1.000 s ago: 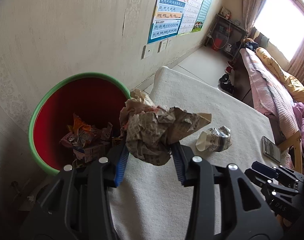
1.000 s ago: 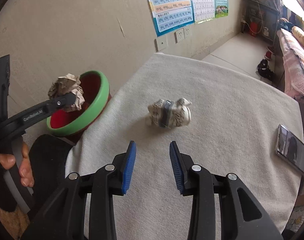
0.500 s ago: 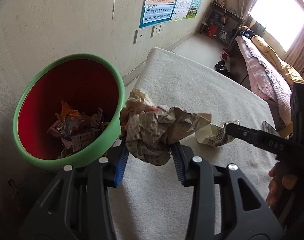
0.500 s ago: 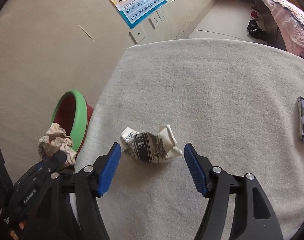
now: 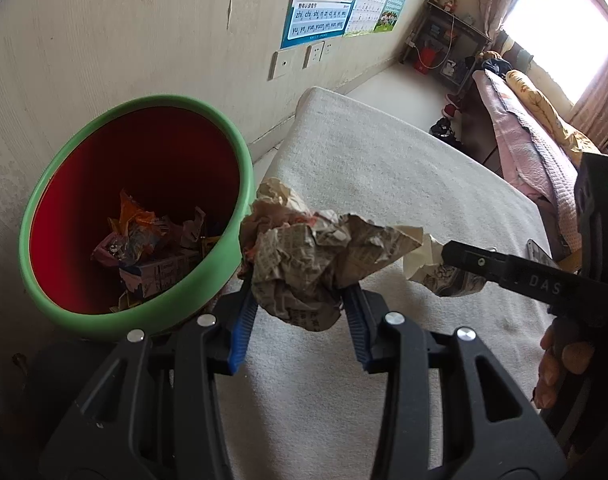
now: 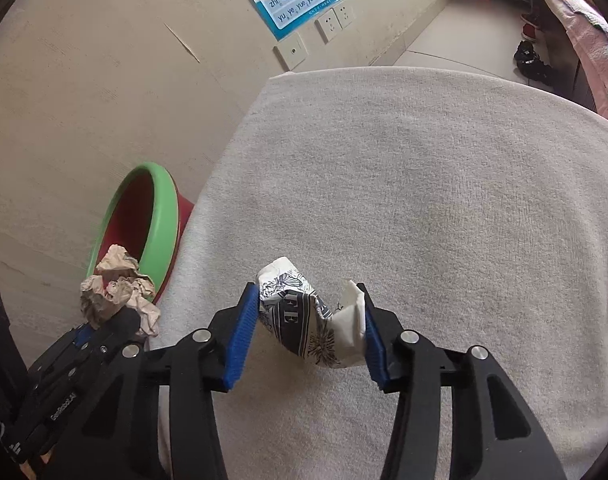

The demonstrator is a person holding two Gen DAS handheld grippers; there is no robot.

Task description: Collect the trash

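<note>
A crumpled newspaper ball (image 5: 304, 268) is clamped in the left gripper (image 5: 300, 312) beside the green-rimmed bin (image 5: 224, 276) at the bench's (image 6: 423, 184) left edge. The right gripper's (image 6: 307, 328) fingers are closing on a crushed paper cup (image 6: 304, 320) near that edge.

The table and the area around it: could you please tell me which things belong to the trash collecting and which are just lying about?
Job: crumpled newspaper ball in left gripper; crushed paper cup between right gripper's closing jaws; green-rimmed bin.

Lying about: phone, wall posters, shoes.
</note>
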